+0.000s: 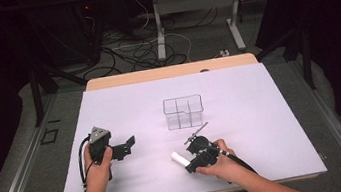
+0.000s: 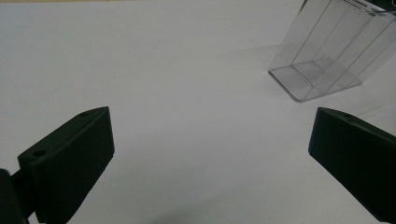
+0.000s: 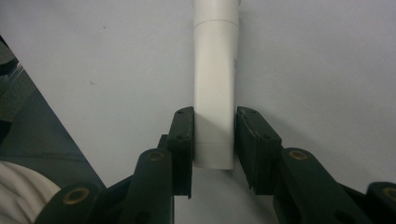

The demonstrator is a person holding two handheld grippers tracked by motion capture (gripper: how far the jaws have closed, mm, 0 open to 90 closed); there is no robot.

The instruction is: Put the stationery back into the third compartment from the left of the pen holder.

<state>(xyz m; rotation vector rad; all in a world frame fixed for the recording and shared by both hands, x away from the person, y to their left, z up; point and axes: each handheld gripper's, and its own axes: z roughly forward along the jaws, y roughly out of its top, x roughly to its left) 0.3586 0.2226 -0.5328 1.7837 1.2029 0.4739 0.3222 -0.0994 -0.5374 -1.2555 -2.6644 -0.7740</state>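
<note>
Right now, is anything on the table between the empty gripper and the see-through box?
No. In the left gripper view, only bare white tabletop lies between the open left gripper and the clear divided box.

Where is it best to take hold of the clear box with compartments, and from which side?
Probably from above, closing on one thin upright wall of the clear box: it stands open-topped, and the open left hand-held gripper is free to take it.

Clear glossy plastic box (image 1: pixel 184 112), matt white tube (image 3: pixel 215 88)
</note>
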